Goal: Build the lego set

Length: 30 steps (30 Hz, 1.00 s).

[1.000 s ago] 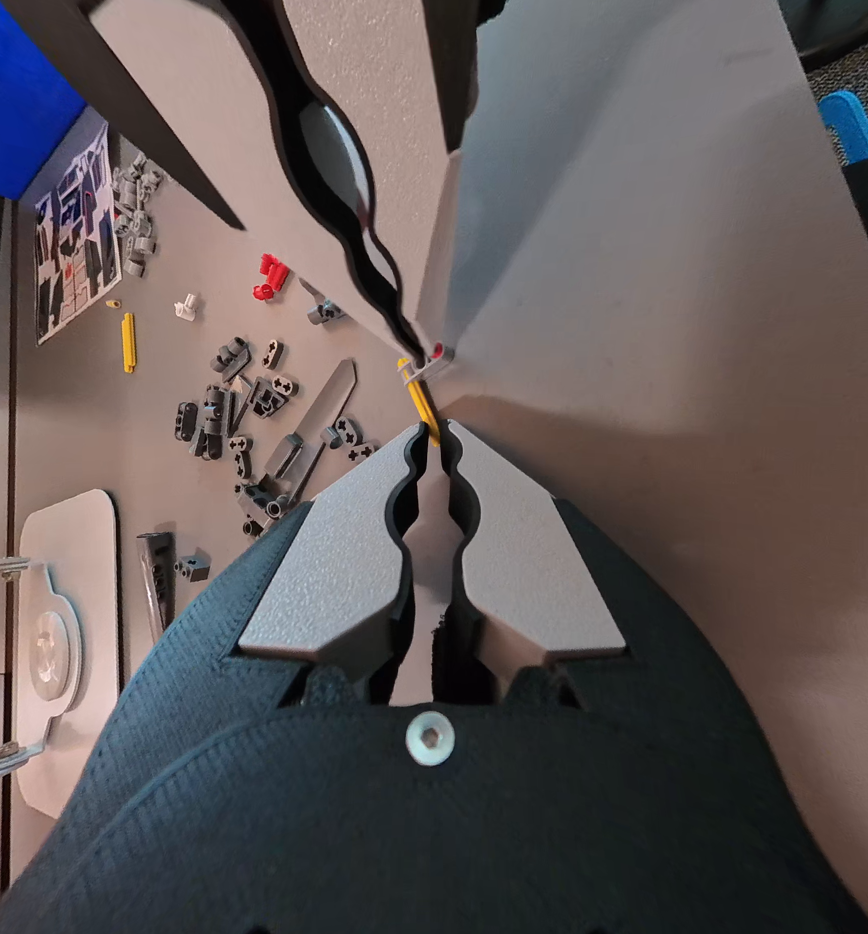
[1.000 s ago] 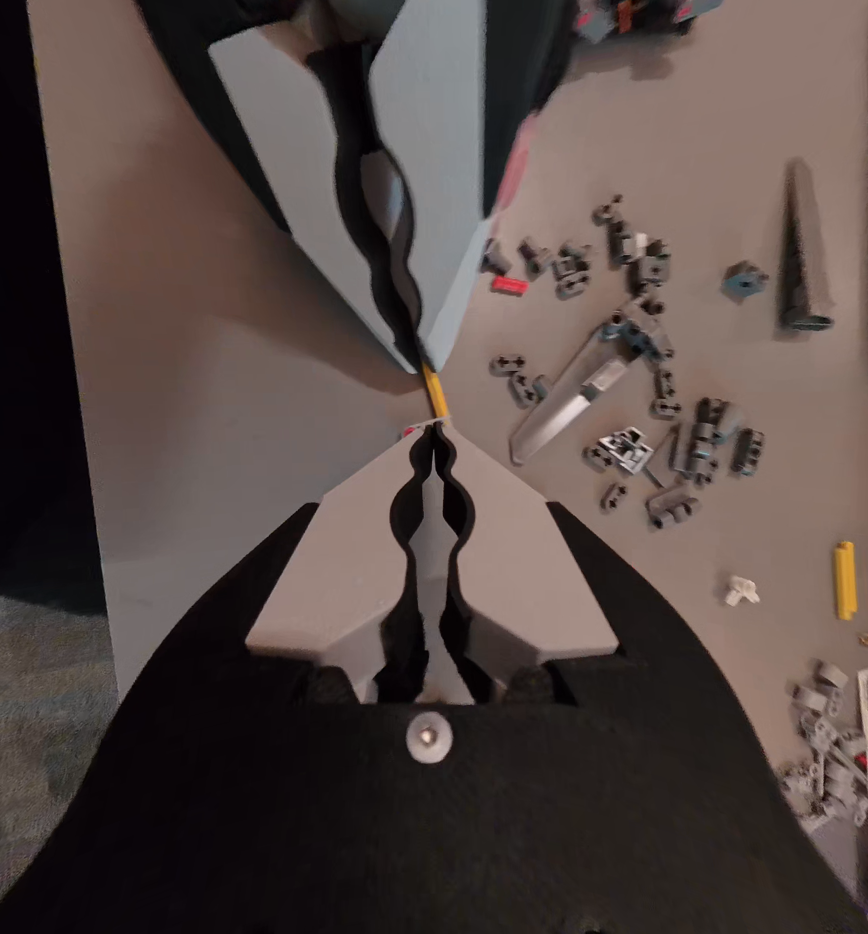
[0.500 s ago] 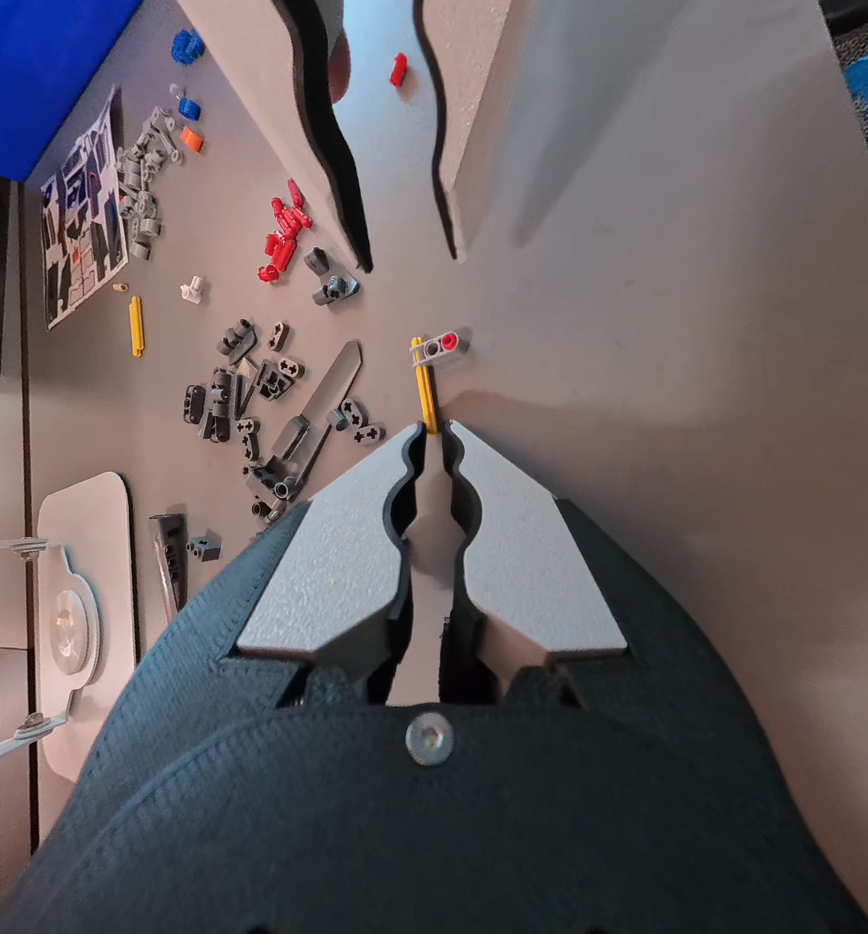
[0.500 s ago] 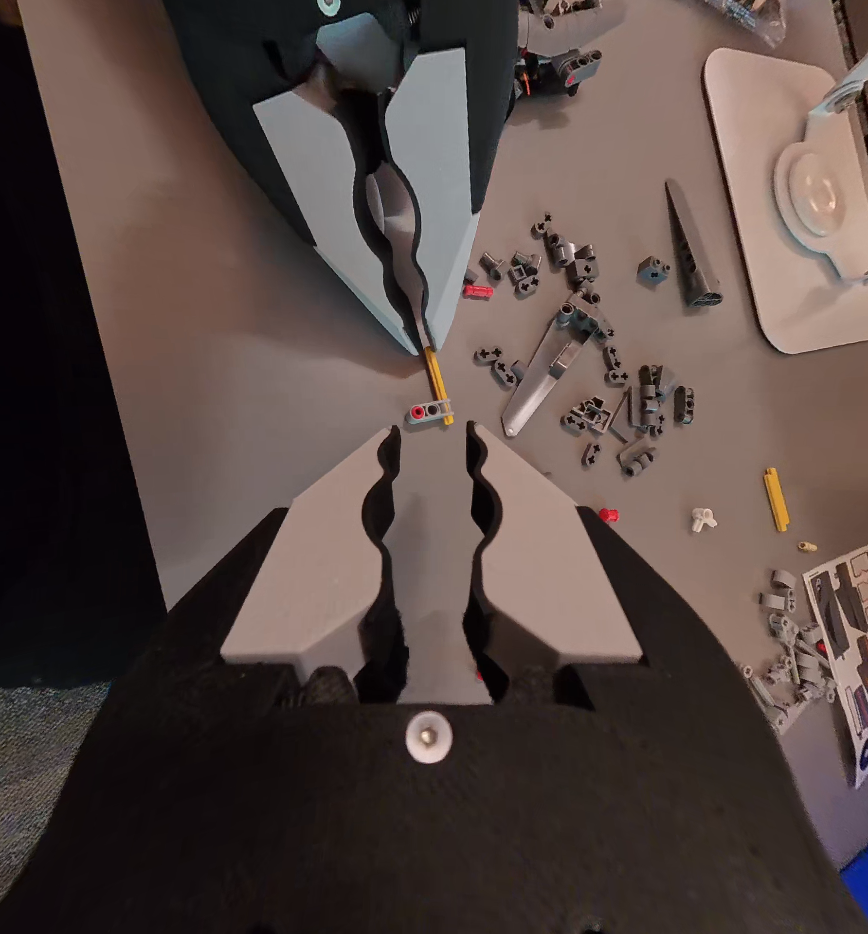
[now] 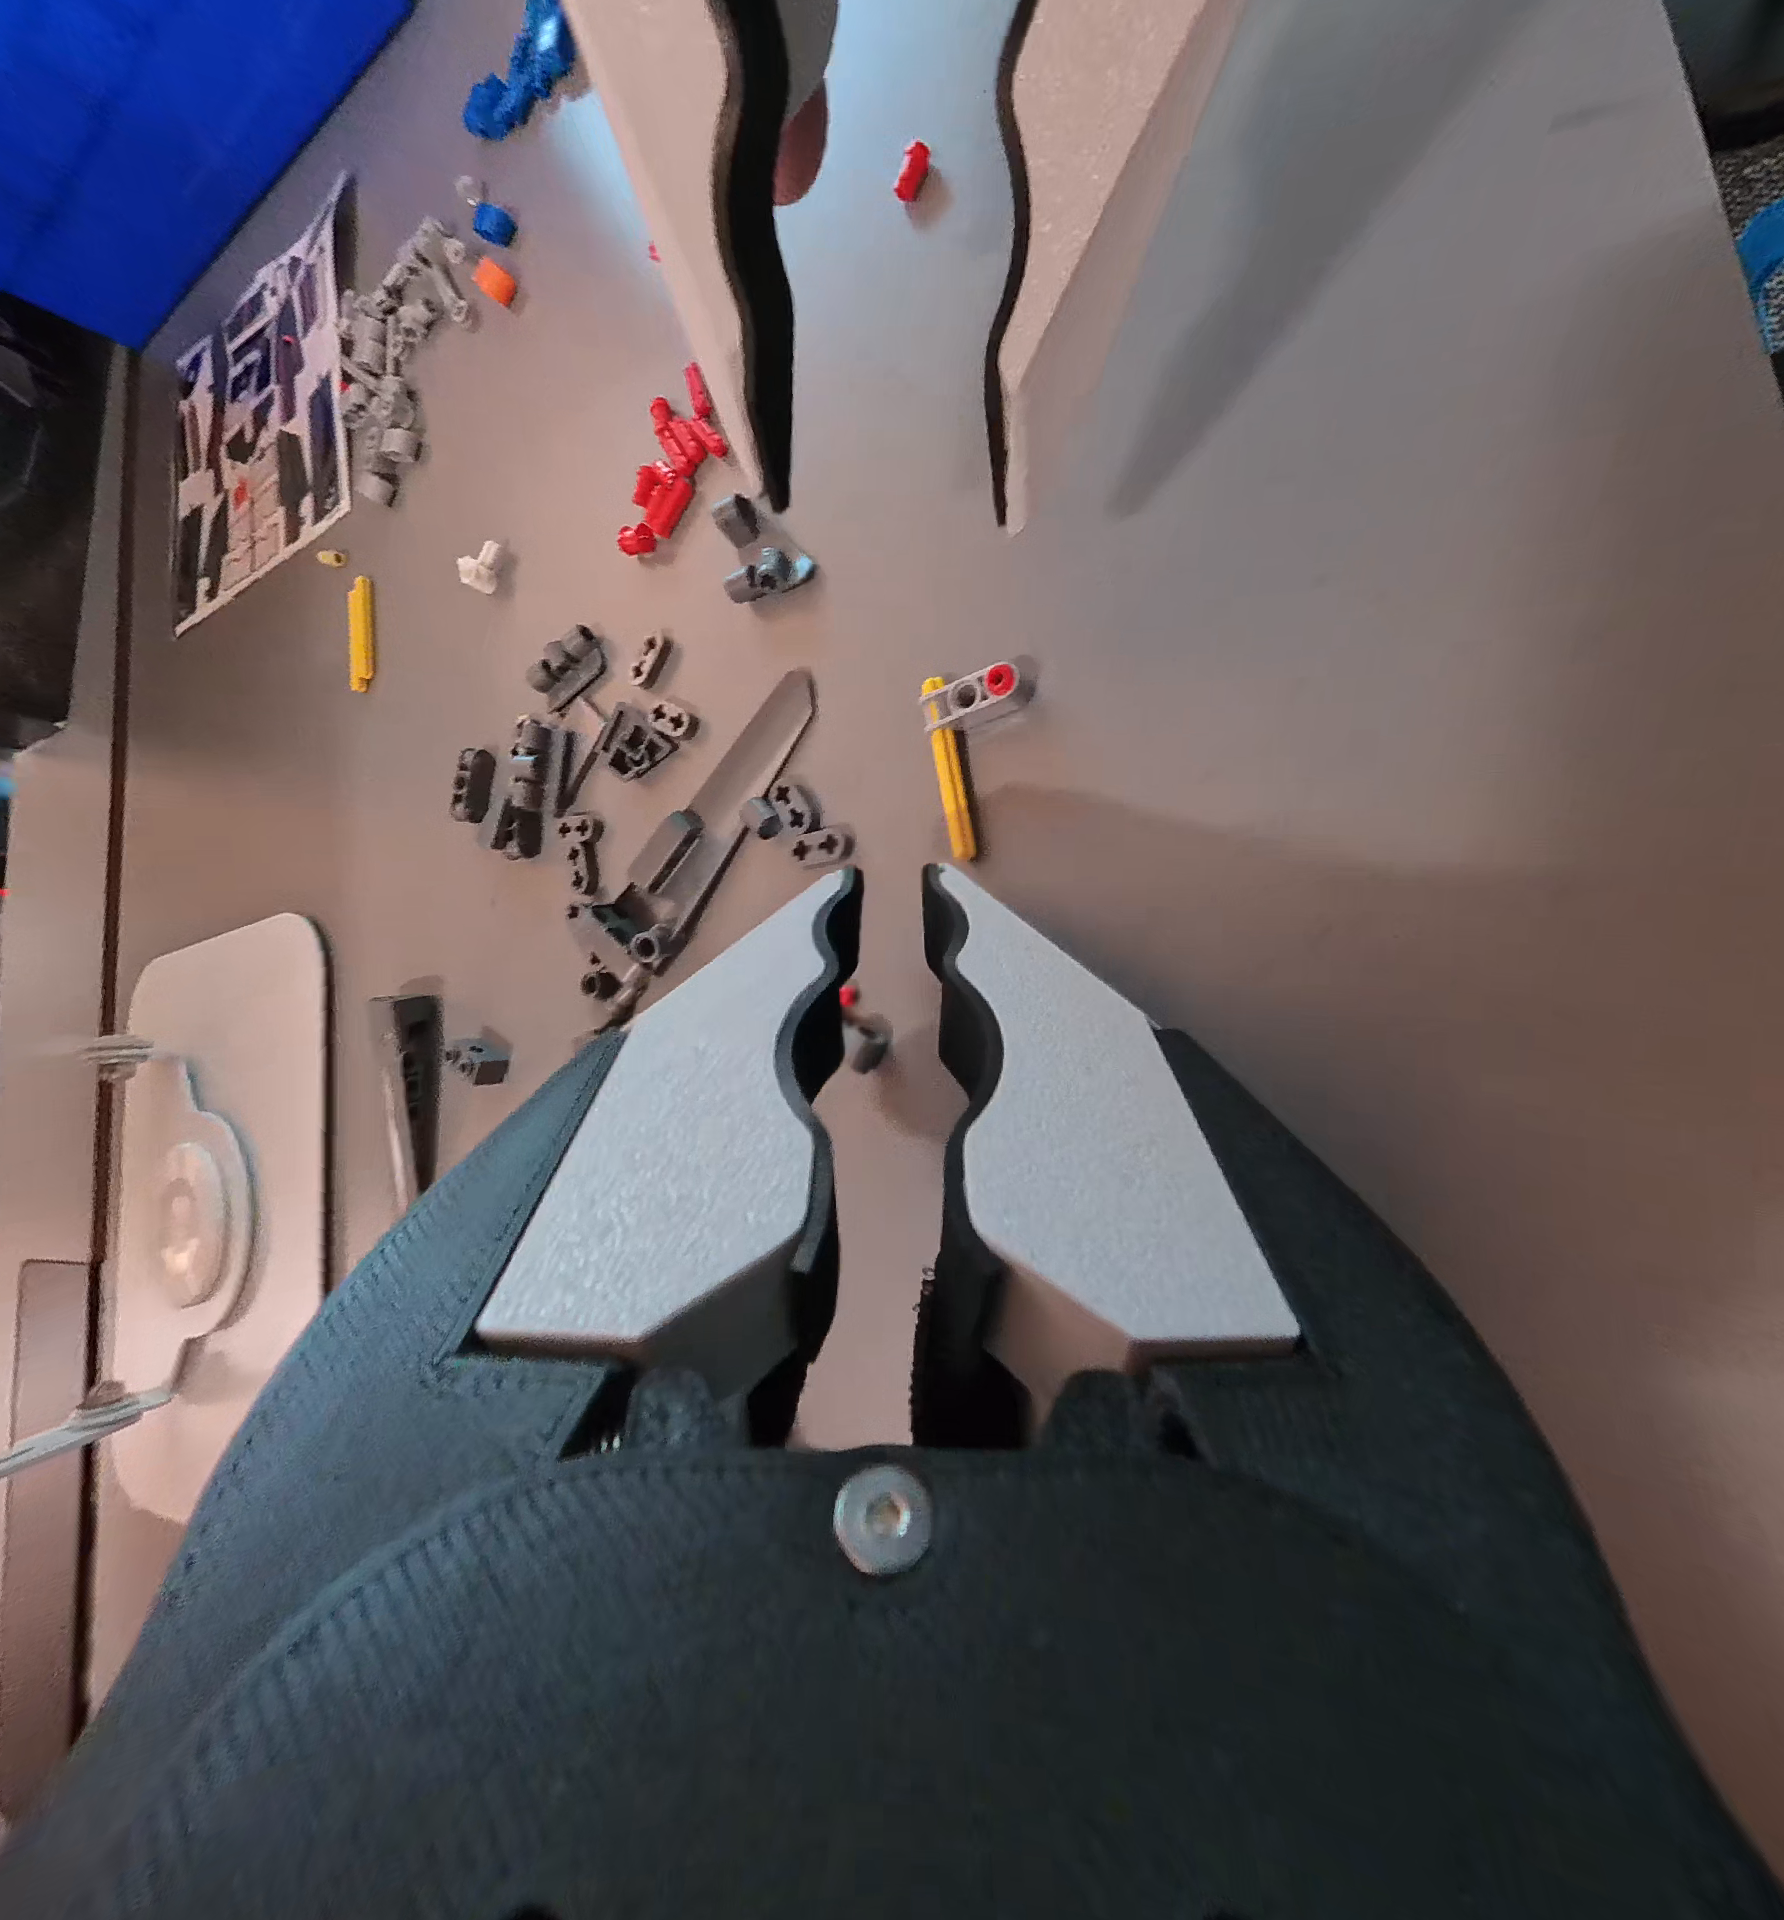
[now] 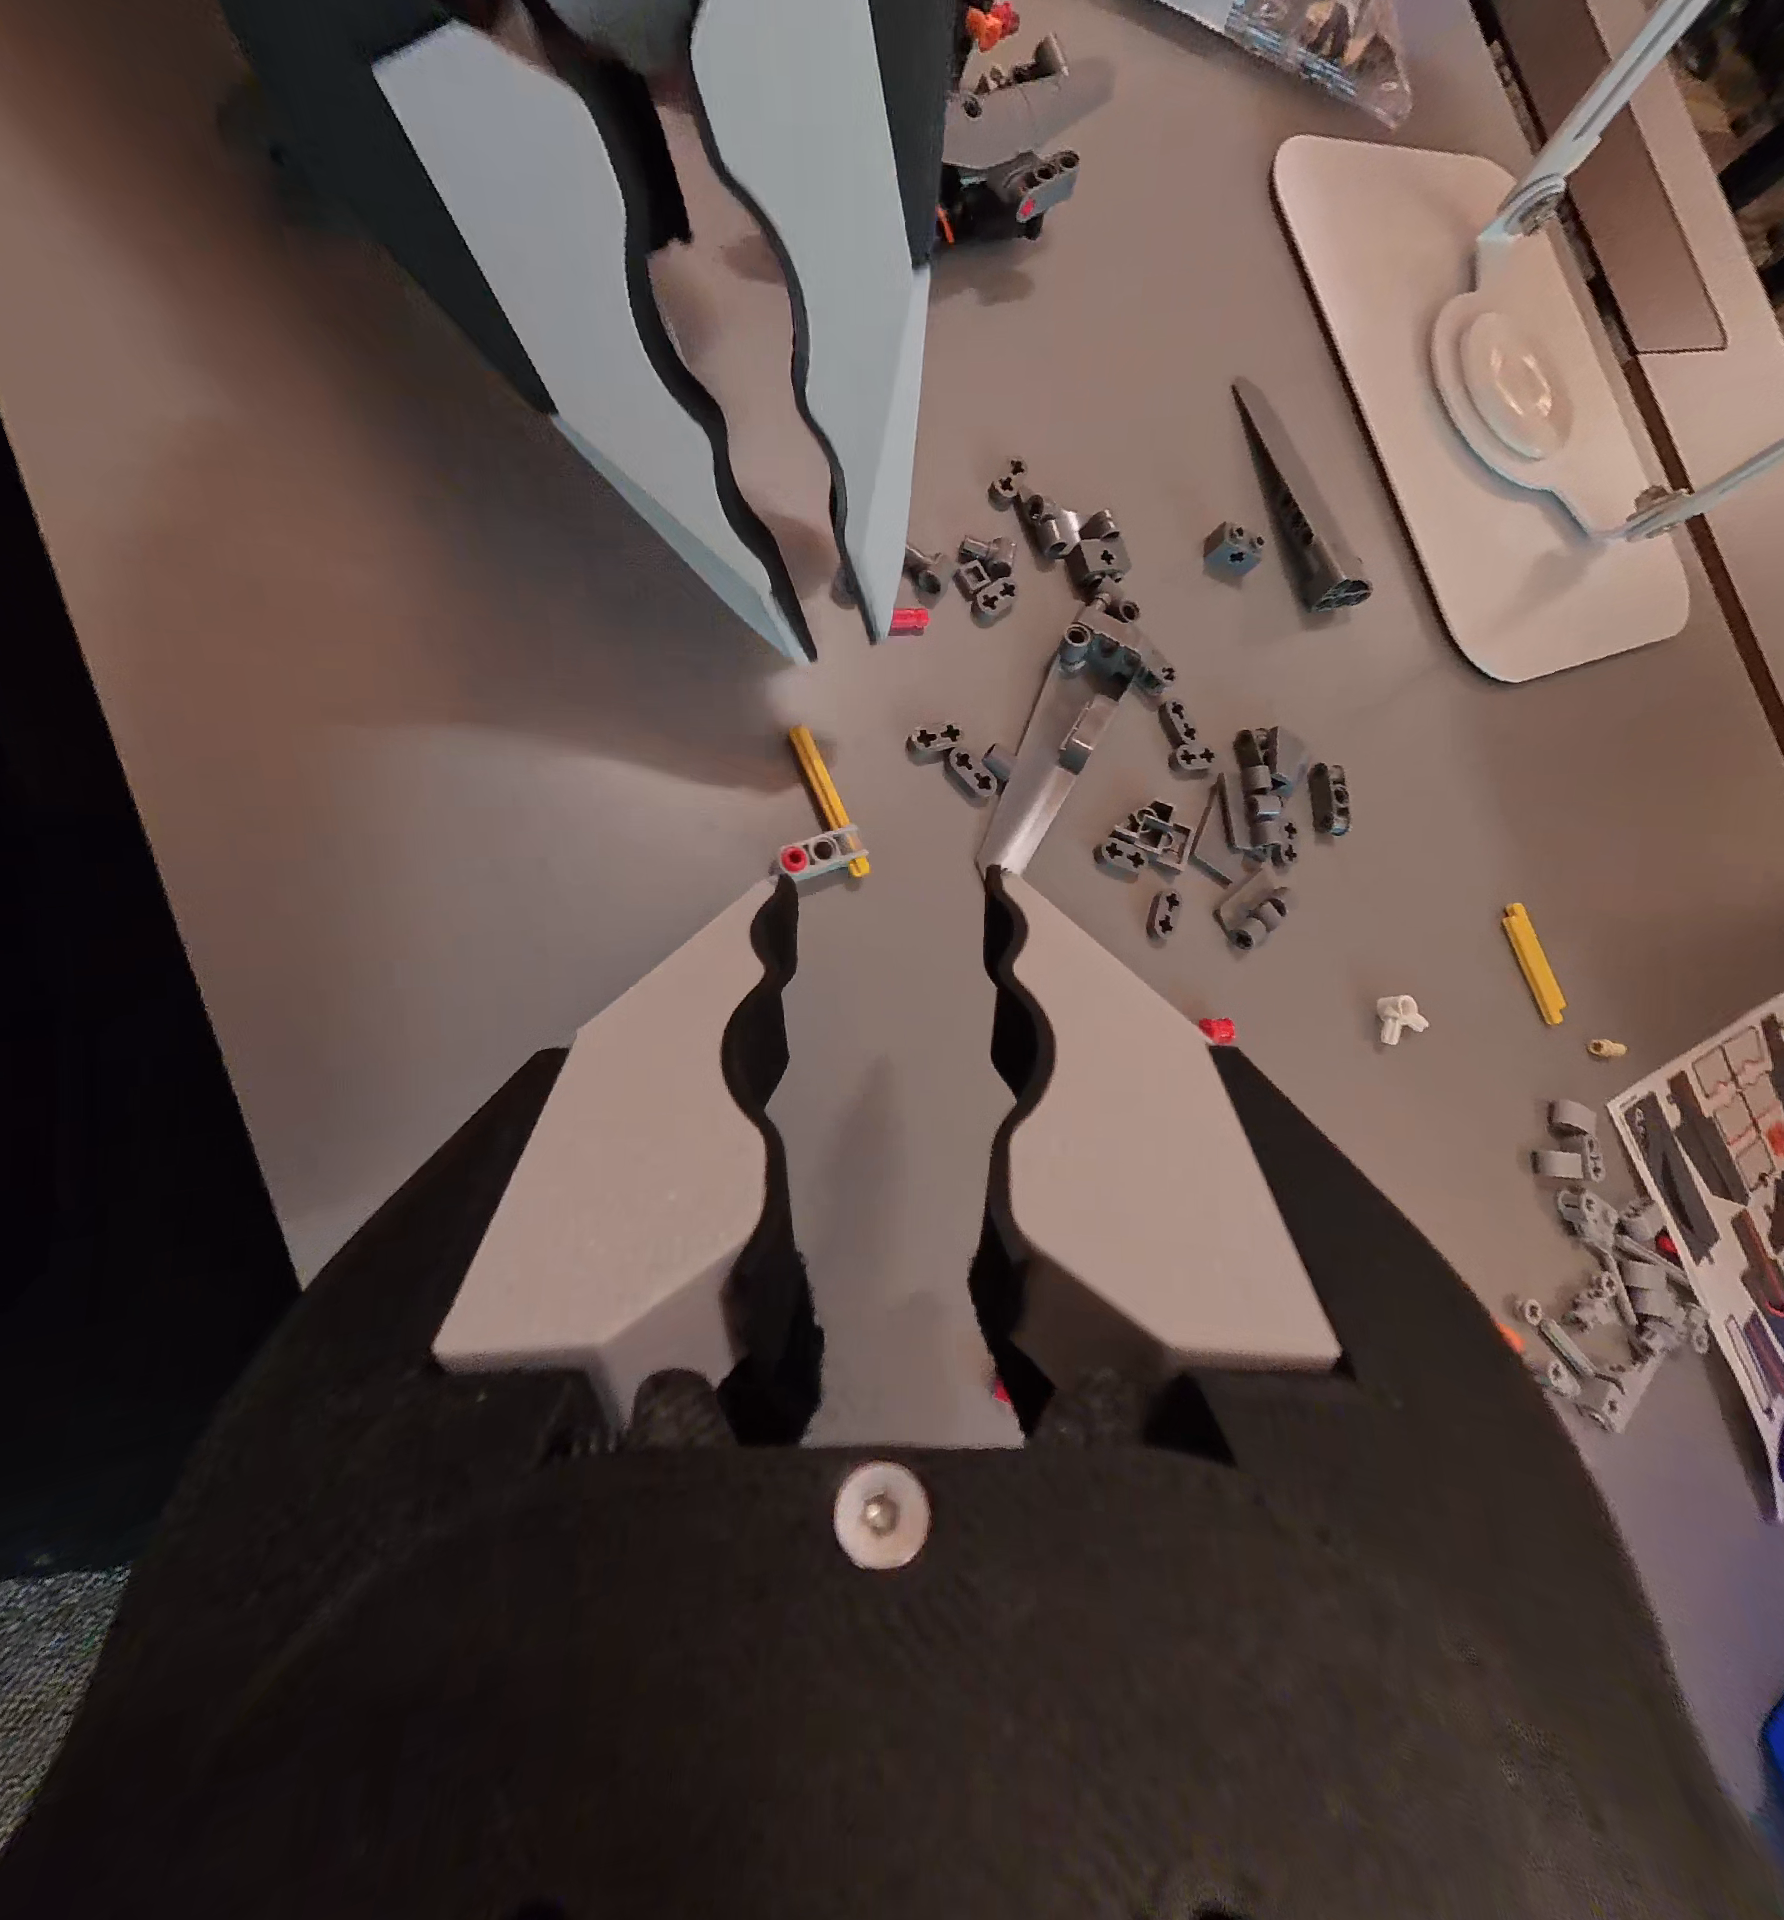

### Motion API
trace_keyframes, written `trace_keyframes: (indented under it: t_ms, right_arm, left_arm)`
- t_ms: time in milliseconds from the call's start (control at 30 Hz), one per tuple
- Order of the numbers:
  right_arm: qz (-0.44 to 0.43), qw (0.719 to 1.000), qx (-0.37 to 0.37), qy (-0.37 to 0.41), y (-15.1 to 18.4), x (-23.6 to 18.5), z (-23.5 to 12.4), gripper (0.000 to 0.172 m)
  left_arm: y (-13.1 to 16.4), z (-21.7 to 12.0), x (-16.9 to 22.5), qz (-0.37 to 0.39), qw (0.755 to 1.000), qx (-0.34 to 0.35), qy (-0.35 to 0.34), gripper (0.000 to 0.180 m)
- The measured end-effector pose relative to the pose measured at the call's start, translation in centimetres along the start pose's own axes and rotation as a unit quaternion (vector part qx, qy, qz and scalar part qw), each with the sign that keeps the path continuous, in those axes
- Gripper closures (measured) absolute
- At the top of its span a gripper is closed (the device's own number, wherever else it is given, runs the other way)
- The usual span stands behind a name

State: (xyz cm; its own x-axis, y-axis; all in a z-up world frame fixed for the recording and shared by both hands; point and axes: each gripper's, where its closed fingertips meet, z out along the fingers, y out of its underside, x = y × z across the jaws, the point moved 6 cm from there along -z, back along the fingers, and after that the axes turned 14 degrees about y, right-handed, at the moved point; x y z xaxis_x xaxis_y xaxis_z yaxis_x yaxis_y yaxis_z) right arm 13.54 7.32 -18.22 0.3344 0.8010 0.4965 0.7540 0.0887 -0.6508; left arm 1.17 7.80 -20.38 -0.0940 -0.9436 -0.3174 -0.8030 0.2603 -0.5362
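while both tools are hanging over the grey worktop [image 5: 1335, 935], the left hand-held gripper [image 5: 890, 883] is showing its jaws a little apart with nothing between the tips, and the right hand-held gripper [image 6: 888, 894] is showing its jaws spread wider, also bare. a yellow axle [image 5: 950, 774] is lying flat on the worktop just ahead of the left tips, not touching them, and its far end is sitting through a small grey beam [image 5: 976, 701] that is carrying a red pin [image 5: 999, 681]. in the right wrist view the same grey beam [image 6: 817, 857] is lying right at the tip of that gripper's left finger [image 6: 779, 904]; whether the finger is touching it cannot be told. the yellow axle [image 6: 820, 779] is running away from it toward the left hand-held gripper [image 6: 836, 634], which is pointing back from the far side.

beside the axle, a scatter of dark grey pieces [image 5: 597, 769] is lying around a long grey blade-shaped part [image 5: 753, 758]. further off a cluster of red pins [image 5: 675, 468], a second yellow axle [image 5: 359, 634], a small white connector [image 5: 481, 566], a heap of light grey connectors [image 5: 389, 364] and a printed sheet [image 5: 254, 416] are lying on the worktop. a pale flat stand base [image 6: 1470, 395] is resting near one edge, with a dark tapered piece [image 6: 1293, 509] beside it. one loose red pin [image 5: 912, 171] is showing between the right gripper's fingers in the left wrist view.
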Motion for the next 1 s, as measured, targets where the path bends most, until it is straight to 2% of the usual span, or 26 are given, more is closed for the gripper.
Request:
trace_keyframes:
  t_ms: [167, 333, 433, 633, 1000]
  right_arm:
    - [0.002, 1.0, 0.002, 0.016, 0.2, 0.4, -0.1, 0.137]
    - [0.0, 1.0, 0.008, 0.023, 0.0, 0.7, -0.3, 0.134]
    - [0.0, 1.0, 0.012, 0.025, -0.3, 0.8, -0.1, 0.131]
    - [-0.01, 1.0, 0.009, 0.025, -0.7, 0.7, 0.7, 0.125]
    - [0.003, 0.999, 0.035, 0.03, -1.5, 0.8, 0.5, 0.126]
  left_arm:
    - [0.3, -2.6, -1.1, -0.003, 0.999, 0.005, -0.04, 0.164]
    - [1.8, -5.0, -2.3, 0.014, 0.995, 0.011, -0.102, 0.166]
    - [2.4, -5.1, -2.2, 0.016, 0.992, 0.034, -0.119, 0.167]
    - [3.0, -5.4, -2.5, 0.039, 0.986, 0.021, -0.163, 0.166]
    - [3.5, -6.3, -3.3, 0.017, 0.982, 0.037, -0.186, 0.166]
